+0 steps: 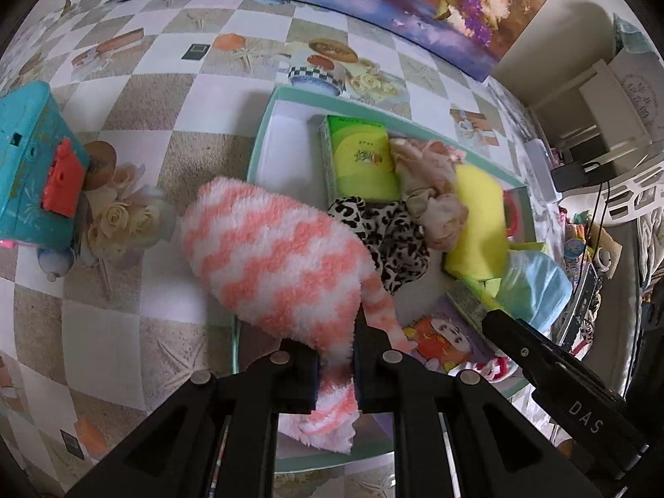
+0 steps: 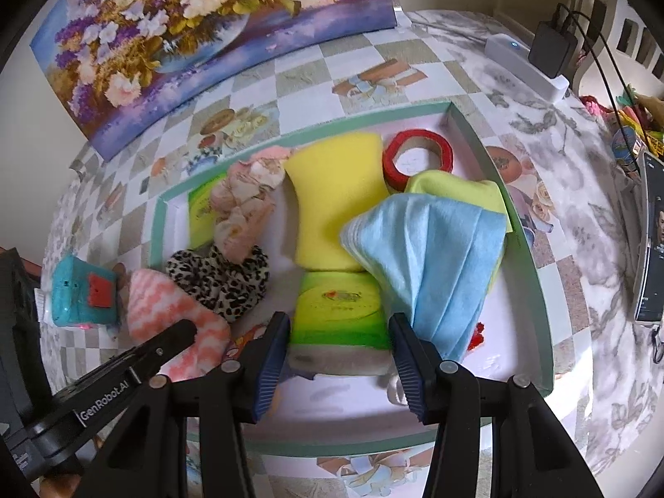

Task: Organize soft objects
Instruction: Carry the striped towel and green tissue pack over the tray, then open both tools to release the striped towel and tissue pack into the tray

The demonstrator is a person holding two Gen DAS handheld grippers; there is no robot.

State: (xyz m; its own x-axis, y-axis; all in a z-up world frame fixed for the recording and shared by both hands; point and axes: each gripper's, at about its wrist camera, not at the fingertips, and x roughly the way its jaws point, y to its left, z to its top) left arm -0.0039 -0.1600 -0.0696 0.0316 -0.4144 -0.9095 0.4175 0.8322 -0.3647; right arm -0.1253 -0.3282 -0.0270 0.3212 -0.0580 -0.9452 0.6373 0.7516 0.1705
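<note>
My left gripper [image 1: 336, 373] is shut on the cuff of a fuzzy pink-and-white sock [image 1: 269, 257], which drapes over the left rim of the mint tray [image 1: 257, 153]. My right gripper [image 2: 340, 357] points down into the tray [image 2: 527, 257], its blue pads pressed on both sides of a green tissue pack [image 2: 336, 311]. Inside lie a leopard scrunchie [image 2: 224, 278], a pink floral scrunchie [image 2: 245, 207], a yellow sponge [image 2: 336, 207], a blue cloth [image 2: 435, 257] over a yellow cloth [image 2: 456, 186], a red tape roll [image 2: 417, 157] and a second green pack [image 2: 203, 211].
A teal toy box with a red flap [image 1: 33, 166] stands left of the tray on the checked tablecloth. A flower painting [image 2: 186, 41] leans at the back. A white power strip with a black charger [image 2: 531, 66] and a phone [image 2: 651, 240] lie to the right.
</note>
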